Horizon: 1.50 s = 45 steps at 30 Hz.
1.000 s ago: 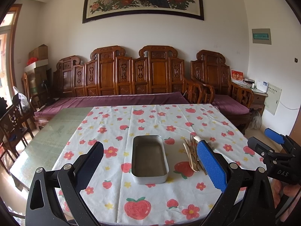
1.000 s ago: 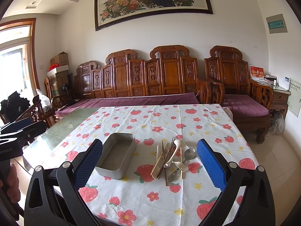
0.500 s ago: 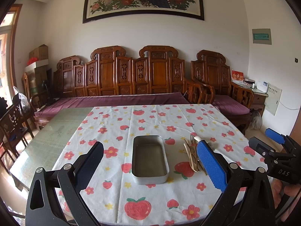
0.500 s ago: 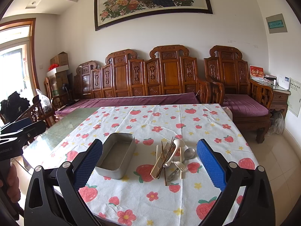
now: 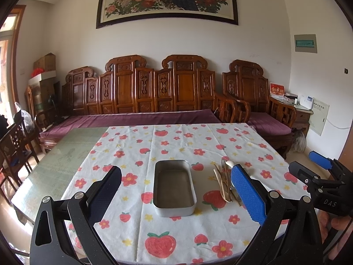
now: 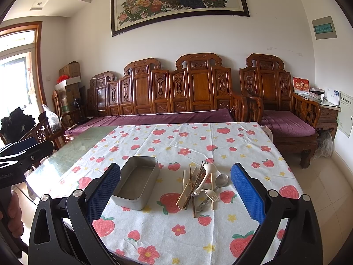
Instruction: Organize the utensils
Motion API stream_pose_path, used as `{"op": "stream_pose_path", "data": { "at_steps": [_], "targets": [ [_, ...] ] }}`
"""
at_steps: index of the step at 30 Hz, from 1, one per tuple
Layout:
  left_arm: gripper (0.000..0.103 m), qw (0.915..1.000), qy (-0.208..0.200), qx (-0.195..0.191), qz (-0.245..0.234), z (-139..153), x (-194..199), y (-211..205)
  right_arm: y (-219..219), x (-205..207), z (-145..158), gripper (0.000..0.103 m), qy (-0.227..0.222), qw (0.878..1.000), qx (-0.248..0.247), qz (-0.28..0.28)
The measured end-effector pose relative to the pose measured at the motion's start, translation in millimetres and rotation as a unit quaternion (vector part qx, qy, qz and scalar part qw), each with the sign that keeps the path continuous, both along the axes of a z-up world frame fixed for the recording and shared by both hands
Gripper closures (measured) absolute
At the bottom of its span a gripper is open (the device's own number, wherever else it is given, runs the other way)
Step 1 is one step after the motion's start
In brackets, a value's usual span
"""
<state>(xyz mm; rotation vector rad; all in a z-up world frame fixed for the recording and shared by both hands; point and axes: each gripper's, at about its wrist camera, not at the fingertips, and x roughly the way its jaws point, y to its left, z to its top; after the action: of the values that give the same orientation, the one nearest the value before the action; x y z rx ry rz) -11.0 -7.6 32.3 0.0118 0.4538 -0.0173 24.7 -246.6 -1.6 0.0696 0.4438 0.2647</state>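
From the left wrist view, we see almost nothing has changed in the last second. The metal tin [image 5: 174, 187] sits in the same spot on the strawberry tablecloth [image 5: 176, 141], and it has nothing in it. The pile of utensils [image 5: 225, 182] lies just to the right of the tin, partly hidden behind our blue finger pad. So we think the job has not really started yet (no spoon or fork has gone into the tin). Our left gripper [image 5: 176, 190] hangs above the near edge of the table, pointing forward at the tin, with its jaws spread wide and nothing between them. At the right edge we can see the right gripper [image 5: 317, 176], held up beside the table.

From the right wrist view, it is the same story: nothing on the table has moved. The pile of utensils [image 6: 201, 187] lies near the tin [image 6: 138, 182], apart from it. We can pick out a white spoon [image 6: 206, 175], a metal spoon [image 6: 221, 180], a small pale fork [image 6: 210, 194] and some chopsticks [image 6: 191, 191], all crossing over each other. Our right gripper [image 6: 175, 190] hovers over the near side of the table, aimed at the pile, its jaws wide apart and holding nothing. At the far left we can see the left gripper [image 6: 19, 154], off the table's side.
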Motion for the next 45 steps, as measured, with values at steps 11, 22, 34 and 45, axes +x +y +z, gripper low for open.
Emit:
{"op": "stream_pose_path", "data": {
  "at_steps": [11,22,34,45],
  "targets": [
    [0.007,1.0000,-0.002,0.000,-0.003,-3.6,-4.0,-0.2,-3.2,0.9,-0.7,0.003,0.001,1.000,0.000,0.000],
    [0.007,0.9994,0.033,0.002,-0.008,-33.7,14.4,-0.4,0.6,7.9,-15.0,0.003,0.020,1.000,0.003,-0.001],
    [0.007,0.9964,0.077,0.011,-0.035,-73.9,49.5,-6.3,-19.2,48.2,-64.0,0.009,0.050,0.999,-0.008,0.000],
    [0.007,0.9927,0.102,0.011,-0.064,-90.4,87.3,-17.2,-33.9,109.7,-88.3,0.031,0.075,0.997,-0.019,-0.002]
  ]
}}
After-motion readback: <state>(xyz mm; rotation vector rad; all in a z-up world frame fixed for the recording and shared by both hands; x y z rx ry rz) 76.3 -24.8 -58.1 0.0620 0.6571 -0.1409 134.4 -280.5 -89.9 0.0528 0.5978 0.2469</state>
